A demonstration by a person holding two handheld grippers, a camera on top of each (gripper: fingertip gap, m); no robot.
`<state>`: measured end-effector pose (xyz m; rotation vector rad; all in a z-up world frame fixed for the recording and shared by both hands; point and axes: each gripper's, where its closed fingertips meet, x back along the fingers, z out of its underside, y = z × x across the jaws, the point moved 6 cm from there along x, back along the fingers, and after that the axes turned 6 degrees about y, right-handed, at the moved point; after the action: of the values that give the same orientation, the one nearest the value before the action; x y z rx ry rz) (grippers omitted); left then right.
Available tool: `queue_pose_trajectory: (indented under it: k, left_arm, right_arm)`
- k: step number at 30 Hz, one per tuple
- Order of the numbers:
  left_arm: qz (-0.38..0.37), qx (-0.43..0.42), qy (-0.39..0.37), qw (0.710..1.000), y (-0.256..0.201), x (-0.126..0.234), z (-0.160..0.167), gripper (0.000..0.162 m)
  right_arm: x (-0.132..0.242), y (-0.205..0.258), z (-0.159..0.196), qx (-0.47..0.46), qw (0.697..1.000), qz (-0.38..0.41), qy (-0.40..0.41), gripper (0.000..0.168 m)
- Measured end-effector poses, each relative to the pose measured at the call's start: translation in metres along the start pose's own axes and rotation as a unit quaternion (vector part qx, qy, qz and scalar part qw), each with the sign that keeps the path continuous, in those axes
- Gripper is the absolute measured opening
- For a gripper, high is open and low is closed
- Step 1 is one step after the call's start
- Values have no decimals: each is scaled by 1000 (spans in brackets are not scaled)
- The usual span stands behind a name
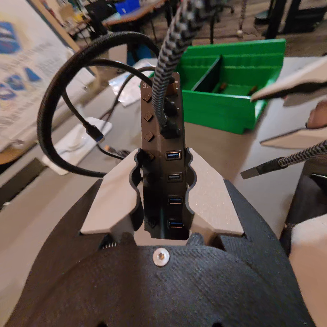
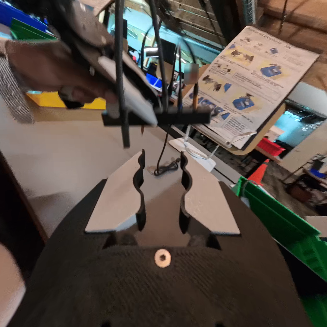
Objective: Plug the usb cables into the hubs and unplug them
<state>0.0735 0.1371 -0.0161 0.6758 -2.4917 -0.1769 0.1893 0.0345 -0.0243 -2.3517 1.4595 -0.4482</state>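
My left gripper (image 1: 162,152) is shut on a long black USB hub (image 1: 163,177) and holds it above the table. The hub has a row of blue ports and a row of buttons. A black-and-white braided cable (image 1: 168,58) and other black cables (image 1: 53,99) are plugged into its far ports. A blue-tipped plug (image 1: 95,134) dangles free at the left. Another braided cable's plug (image 1: 256,170) hangs loose at the right. My right gripper (image 2: 161,155) is open and empty, below the hub (image 2: 185,117). The loose plug (image 2: 126,136) hangs just in front of it.
A green divided bin (image 1: 230,79) stands behind the hub, also seen low on the right of the right wrist view (image 2: 283,221). A poster board (image 2: 247,79) leans on a white stand (image 2: 194,155). A black cable coil (image 2: 166,168) lies on the grey table (image 2: 53,141).
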Motion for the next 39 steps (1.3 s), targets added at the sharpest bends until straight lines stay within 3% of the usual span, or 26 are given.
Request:
queue_pose_trajectory:
  k: [4, 8, 9, 12, 19, 22, 28, 33, 39]
  left_arm:
    - [48, -8, 37, 998, -42, -37, 26, 48]
    - [73, -27, 55, 995, -70, -50, 38, 48]
    - [76, -27, 59, 995, -73, -51, 39, 48]
    - [83, -12, 66, 994, -75, -53, 41, 48]
    - [104, -19, 69, 992, -93, -51, 40, 48]
    - [108, -16, 75, 991, -99, -53, 44, 48]
    - [196, 54, 36, 978, -98, -47, 44, 57]
    - [325, 167, 53, 929, -95, -43, 52, 81]
    - [541, 337, 52, 768, -98, -31, 49, 73]
  right_arm:
    - [3, -5, 5, 0, 1000, 5, 1, 40]
    - [-1, -9, 16, -18, 999, 4, 28, 40]
    - [-1, -7, 18, -16, 999, -10, 32, 38]
    - [-1, 2, 18, -3, 998, -48, 30, 12]
    - [-23, 16, 44, -1, 989, -68, 130, 27]
    - [-24, 13, 50, -27, 984, -74, 158, 8]
    - [-20, 1, 54, -131, 975, -108, 142, 7]
    - [-11, -8, 49, -145, 977, -114, 107, 7]
    - [-7, 5, 34, -92, 984, -143, 57, 7]
